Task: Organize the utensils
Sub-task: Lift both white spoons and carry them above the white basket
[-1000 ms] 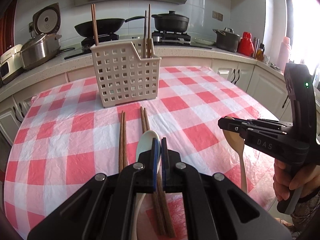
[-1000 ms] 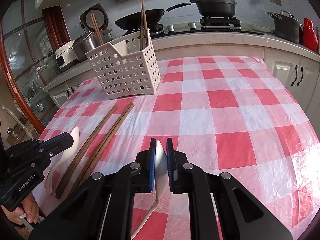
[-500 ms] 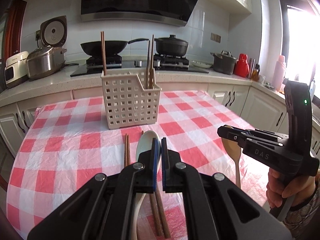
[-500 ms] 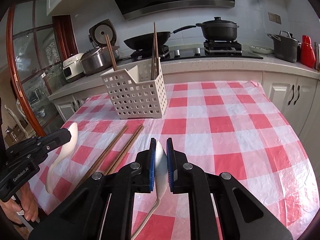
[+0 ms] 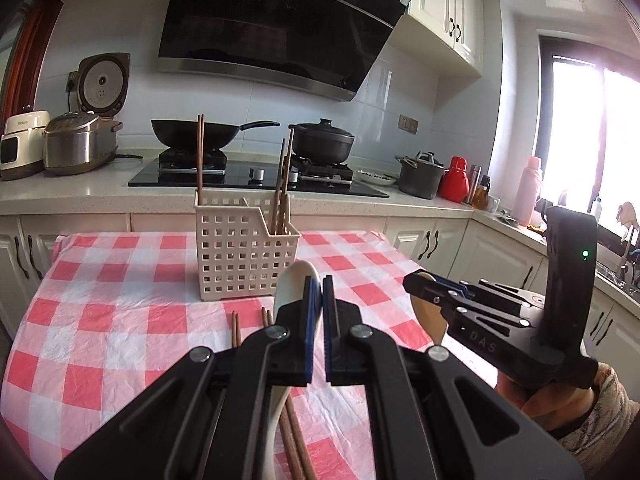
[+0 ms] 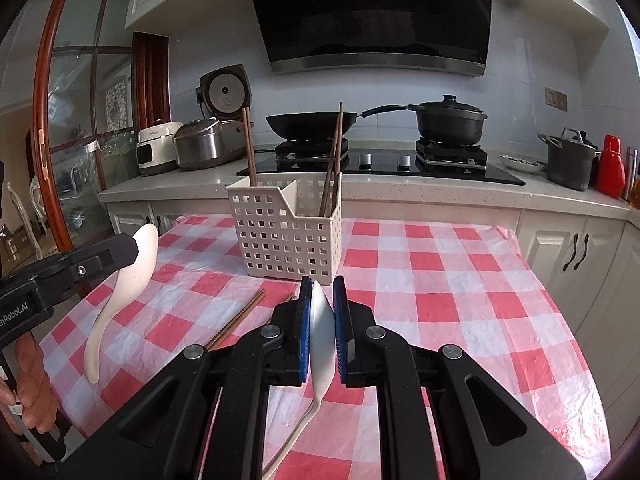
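The left gripper [image 5: 322, 300] is clamped on a white spoon [image 5: 296, 280], the right gripper [image 6: 320, 312] on a metal spoon [image 6: 322, 328]. Both spoons hang handle-down in front of the basket [image 6: 288, 232], which stands straight ahead on the bench [image 6: 440, 280]; the right gripper looks nearer. Chopsticks [image 6: 236, 320] lie before the basket.

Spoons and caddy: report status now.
Left gripper shut on white spoon. Right gripper shut on wooden spoon. Both off the table; caddy ahead, chopsticks lie between.
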`<action>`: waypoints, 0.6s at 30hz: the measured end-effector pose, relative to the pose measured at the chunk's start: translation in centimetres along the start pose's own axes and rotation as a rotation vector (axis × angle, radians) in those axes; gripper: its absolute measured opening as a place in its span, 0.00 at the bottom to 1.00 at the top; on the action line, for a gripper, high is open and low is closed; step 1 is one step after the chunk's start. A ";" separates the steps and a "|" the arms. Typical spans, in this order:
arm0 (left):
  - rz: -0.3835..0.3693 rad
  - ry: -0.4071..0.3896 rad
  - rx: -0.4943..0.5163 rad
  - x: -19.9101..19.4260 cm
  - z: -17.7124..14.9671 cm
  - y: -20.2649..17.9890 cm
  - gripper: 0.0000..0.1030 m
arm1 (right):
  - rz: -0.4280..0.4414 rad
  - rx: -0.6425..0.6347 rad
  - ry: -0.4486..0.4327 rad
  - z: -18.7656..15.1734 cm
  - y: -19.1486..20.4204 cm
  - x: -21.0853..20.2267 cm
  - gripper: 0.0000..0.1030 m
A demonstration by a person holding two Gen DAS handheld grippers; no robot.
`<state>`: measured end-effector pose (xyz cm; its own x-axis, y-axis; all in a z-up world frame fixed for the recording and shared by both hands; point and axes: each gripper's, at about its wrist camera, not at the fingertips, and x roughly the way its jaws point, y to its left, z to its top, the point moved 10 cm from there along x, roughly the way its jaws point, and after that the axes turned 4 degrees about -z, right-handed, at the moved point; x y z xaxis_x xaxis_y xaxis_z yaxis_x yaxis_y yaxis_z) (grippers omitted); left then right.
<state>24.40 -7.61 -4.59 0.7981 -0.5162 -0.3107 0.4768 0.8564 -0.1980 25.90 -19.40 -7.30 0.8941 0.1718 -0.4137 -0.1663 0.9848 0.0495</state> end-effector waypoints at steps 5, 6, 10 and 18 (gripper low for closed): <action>-0.008 -0.002 -0.010 -0.2 0.1 0.1 0.04 | 0.000 -0.004 0.014 -0.3 0.3 0.5 0.11; -0.009 -0.002 -0.014 -0.2 0.1 0.3 0.04 | 0.000 -0.006 0.012 -0.3 0.3 0.4 0.11; 0.004 -0.004 -0.005 -0.2 0.2 0.3 0.03 | 0.000 -0.017 0.001 0.2 0.6 0.5 0.11; 0.011 -0.010 0.000 -0.2 0.6 0.6 0.03 | -0.010 -0.028 -0.012 1.0 0.9 0.9 0.11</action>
<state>24.75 -7.02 -4.12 0.8068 -0.5070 -0.3034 0.4684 0.8618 -0.1946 26.97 -18.36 -6.69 0.9007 0.1620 -0.4032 -0.1683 0.9855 0.0200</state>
